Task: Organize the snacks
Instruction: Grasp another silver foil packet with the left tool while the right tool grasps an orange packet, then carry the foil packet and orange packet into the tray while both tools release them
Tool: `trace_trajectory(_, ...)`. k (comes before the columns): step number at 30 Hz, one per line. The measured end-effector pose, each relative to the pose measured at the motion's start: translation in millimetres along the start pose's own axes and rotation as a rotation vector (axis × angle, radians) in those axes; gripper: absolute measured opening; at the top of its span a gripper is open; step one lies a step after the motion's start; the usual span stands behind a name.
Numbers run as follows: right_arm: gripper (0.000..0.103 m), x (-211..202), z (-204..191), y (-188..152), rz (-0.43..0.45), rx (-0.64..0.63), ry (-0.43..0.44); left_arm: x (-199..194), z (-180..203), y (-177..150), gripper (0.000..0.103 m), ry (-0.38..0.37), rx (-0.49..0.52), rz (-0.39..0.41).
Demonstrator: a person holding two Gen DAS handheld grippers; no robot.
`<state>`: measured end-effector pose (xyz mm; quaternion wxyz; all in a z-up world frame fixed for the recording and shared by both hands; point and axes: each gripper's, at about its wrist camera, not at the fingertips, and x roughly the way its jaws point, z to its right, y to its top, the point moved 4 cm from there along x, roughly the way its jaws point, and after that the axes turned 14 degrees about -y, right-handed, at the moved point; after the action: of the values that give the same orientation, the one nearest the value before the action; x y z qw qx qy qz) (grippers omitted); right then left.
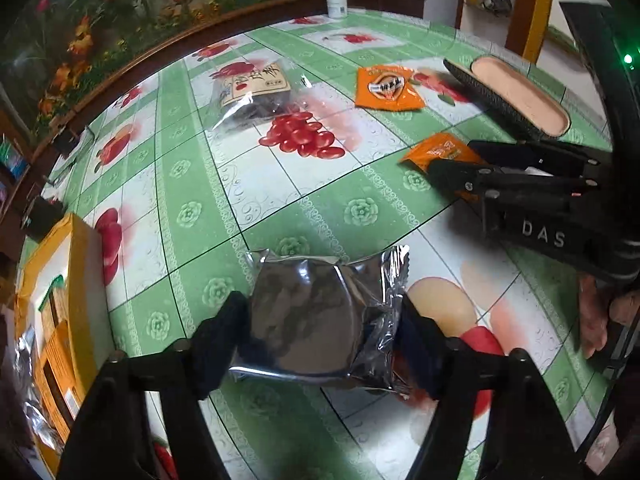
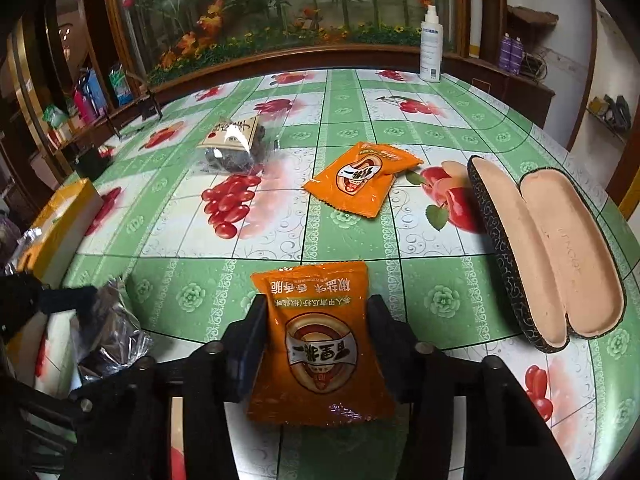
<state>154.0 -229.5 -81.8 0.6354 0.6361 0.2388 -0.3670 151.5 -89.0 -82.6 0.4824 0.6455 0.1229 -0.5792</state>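
My left gripper (image 1: 320, 320) is shut on a silver foil snack packet (image 1: 316, 320) and holds it just above the tablecloth. My right gripper (image 2: 316, 320) is shut on an orange snack packet (image 2: 320, 344); it also shows in the left wrist view (image 1: 436, 152), at the right gripper (image 1: 456, 168). A second orange packet (image 2: 360, 178) lies flat mid-table and shows in the left wrist view (image 1: 386, 88). A clear bag of dark snacks (image 2: 234, 144) lies at the far left; it also shows in the left wrist view (image 1: 256, 96). A yellow box (image 1: 60, 312) holding packets stands at the left edge.
An open glasses case (image 2: 548, 252) lies at the right of the table. A white spray bottle (image 2: 430, 46) stands at the far edge by a wooden rail. The left gripper with the silver packet (image 2: 108, 332) shows at the lower left of the right wrist view, next to the yellow box (image 2: 60, 224).
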Motion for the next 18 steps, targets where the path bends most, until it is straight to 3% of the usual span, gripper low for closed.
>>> trace_trajectory(5,0.041,-5,6,2,0.011,0.058,0.053,-17,1,-10,0.065,-0.02,-0.034,0.04)
trace_trajectory(11,0.041,-15,11,6,0.063,0.102,0.084,-57,-1,-28,0.065,-0.02,-0.108,0.133)
trace_trajectory(18,0.041,-31,-7,8,0.103,0.06,0.122,-127,-49,-77,0.065,0.022,-0.315,0.261)
